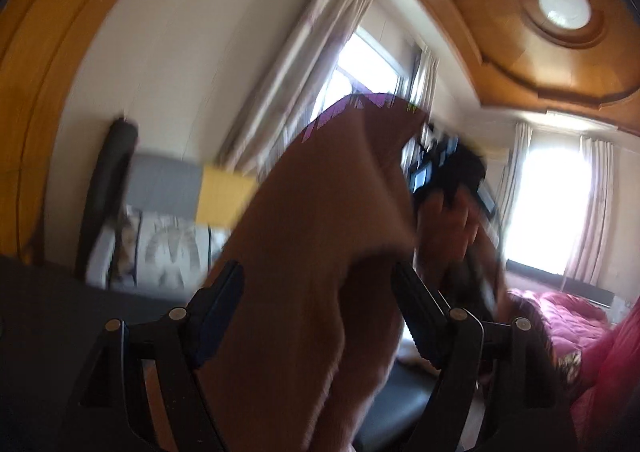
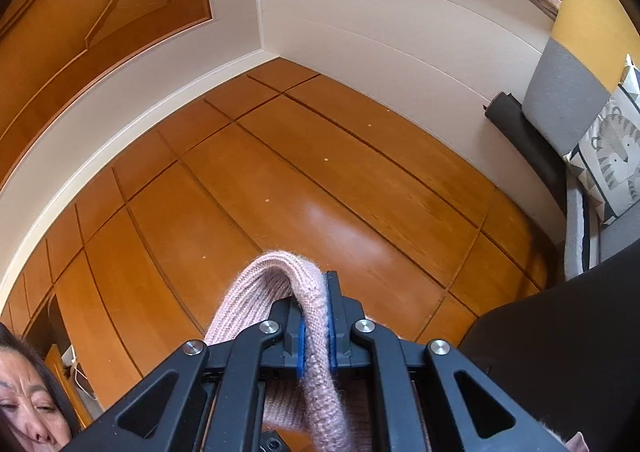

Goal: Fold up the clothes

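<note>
Lifting a pink knitted sweater [image 2: 308, 316] for folding, right gripper [image 2: 316, 328] clamped on its edge, left gripper [image 1: 316, 312] spread wide around hanging fabric.

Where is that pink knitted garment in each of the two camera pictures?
Left wrist: pink knitted garment fills the centre, draped between open fingers, blurred.
Right wrist: bottom centre, pinched between the blue pads.
Shared landmark: the grey-and-yellow headboard.
</note>
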Tool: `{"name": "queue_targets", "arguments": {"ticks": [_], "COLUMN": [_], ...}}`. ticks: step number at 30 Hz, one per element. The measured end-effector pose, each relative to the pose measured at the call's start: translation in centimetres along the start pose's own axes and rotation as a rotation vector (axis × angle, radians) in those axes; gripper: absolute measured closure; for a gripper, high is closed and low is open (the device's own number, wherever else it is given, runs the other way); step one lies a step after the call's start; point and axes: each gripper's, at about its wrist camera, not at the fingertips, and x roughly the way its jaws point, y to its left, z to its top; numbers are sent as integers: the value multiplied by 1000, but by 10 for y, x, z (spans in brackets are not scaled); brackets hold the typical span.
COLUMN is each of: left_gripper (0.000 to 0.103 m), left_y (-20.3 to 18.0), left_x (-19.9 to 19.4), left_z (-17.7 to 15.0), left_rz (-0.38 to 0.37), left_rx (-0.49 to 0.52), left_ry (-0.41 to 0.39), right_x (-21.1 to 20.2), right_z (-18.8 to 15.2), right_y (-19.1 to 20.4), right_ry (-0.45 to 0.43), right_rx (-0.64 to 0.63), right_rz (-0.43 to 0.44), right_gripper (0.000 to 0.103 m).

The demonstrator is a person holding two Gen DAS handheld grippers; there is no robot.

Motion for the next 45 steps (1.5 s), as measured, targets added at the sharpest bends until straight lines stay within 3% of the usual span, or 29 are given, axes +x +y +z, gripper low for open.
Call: {"name": "queue_targets", "arguments": {"ticks": [1, 4, 6, 8, 9, 12, 16, 21, 27, 35, 41, 45], "left_gripper": [25, 25, 38, 96, 98, 98, 99, 99, 98, 98, 98, 98], "left_y": [-3, -9, -4, 6, 11, 17, 20, 14, -24, -86, -96, -86], "left_x": [4, 30, 45, 58, 62, 60, 32, -3, -21, -64, -91, -88], "left_z": [-4, -13, -19, -20, -20, -5, 32, 103, 154, 161, 160, 159], "left_rz": [2, 102, 130, 163, 169, 199, 230, 180, 90, 33, 27, 53], "left_rx": [-2, 25, 4, -25, -42, -37, -13, 35, 161, 277, 261, 238], "left_ry": [23, 61, 71, 88, 91, 21, -140, -323, -444, -524, -498, -452], "right_x": [1, 3, 5, 7, 8, 6, 0, -4, -20, -45, -51, -52], "right_z": [0, 0, 0, 0, 0, 1, 4, 18, 34, 33, 23, 18], "right_y": [0, -1, -2, -3, -3, 0, 8, 48, 108, 161, 162, 149], "right_ry": [1, 3, 4, 5, 6, -3, -28, -47, -88, -82, -60, -50], "right_rx": [-3, -11, -17, -23, -25, -41, -71, -146, -266, -383, -359, -329], "right_rz": [-2, -6, -9, -12, -14, -13, -7, 62, 150, 194, 207, 190], "right_gripper": [96, 96, 96, 96, 96, 96, 96, 96, 96, 97, 97, 97]}}
